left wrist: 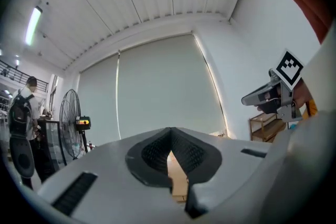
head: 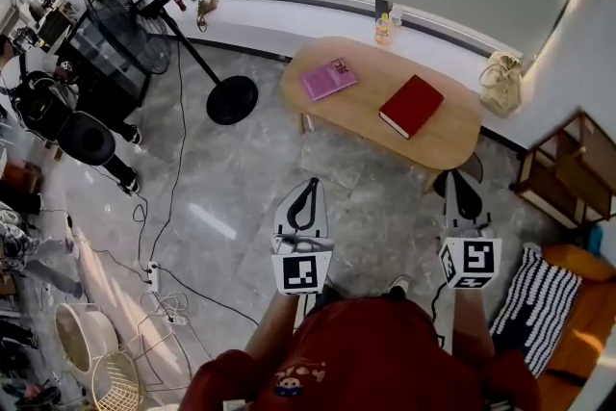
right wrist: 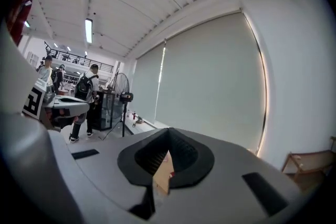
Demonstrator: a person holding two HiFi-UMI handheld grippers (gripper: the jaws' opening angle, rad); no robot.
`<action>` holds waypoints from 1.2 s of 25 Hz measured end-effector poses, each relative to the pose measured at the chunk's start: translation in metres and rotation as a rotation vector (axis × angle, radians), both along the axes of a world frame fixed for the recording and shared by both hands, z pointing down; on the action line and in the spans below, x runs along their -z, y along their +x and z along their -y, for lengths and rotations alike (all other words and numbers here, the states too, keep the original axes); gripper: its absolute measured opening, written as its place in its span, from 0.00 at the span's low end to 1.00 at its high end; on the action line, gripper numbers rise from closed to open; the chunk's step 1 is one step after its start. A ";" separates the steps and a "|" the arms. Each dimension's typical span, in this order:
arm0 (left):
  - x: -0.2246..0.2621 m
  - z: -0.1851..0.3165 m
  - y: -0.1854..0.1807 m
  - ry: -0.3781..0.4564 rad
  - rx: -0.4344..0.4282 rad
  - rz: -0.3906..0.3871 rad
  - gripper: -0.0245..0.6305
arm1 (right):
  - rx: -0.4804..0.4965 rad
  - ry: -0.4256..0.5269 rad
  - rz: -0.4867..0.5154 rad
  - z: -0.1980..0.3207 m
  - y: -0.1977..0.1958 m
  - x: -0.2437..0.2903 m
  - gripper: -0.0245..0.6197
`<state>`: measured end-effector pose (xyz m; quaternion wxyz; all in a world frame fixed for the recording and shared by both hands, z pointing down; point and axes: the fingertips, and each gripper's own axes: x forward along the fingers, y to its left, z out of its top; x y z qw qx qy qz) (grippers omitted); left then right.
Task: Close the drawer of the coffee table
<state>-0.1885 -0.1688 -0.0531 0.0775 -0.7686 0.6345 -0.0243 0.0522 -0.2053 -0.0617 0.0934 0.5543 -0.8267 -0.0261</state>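
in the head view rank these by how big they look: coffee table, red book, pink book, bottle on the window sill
1. coffee table, by far the largest
2. red book and pink book: near alike, the red one perhaps slightly bigger, too close to rank
3. bottle, smallest, though it also stands farthest from the camera

1. Pink book (head: 328, 78) lies flat near the tabletop's (head: 371, 101) left end
2. Red book (head: 411, 106) lies flat toward its right end
3. Black pedestal fan (head: 117, 12) stands well left of both books
4. Beige bag (head: 501, 84) sits on the window ledge (head: 269, 14)

Oval light wooden coffee table (head: 371, 89), upright
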 end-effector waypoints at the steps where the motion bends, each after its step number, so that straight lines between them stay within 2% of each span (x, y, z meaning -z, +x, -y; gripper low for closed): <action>1: 0.012 -0.001 -0.002 0.025 0.002 -0.012 0.05 | -0.010 0.048 0.017 -0.001 0.001 0.014 0.03; 4: 0.040 -0.007 -0.010 0.085 0.002 -0.020 0.05 | -0.001 0.220 0.088 -0.008 -0.002 0.053 0.03; 6: 0.048 -0.011 -0.013 0.110 0.000 0.000 0.05 | 0.003 0.265 0.099 -0.008 -0.005 0.062 0.03; 9: 0.051 -0.011 -0.015 0.128 0.015 0.032 0.05 | 0.005 0.262 0.095 -0.003 -0.008 0.061 0.03; 13: 0.053 -0.009 -0.015 0.138 0.026 0.004 0.05 | 0.008 0.260 0.098 -0.002 -0.009 0.060 0.03; 22: 0.050 -0.009 -0.014 0.127 0.028 0.027 0.05 | -0.006 0.254 0.097 0.001 -0.005 0.058 0.03; 30: 0.047 -0.011 -0.018 0.127 0.039 0.016 0.05 | 0.008 0.259 0.088 -0.002 -0.010 0.061 0.03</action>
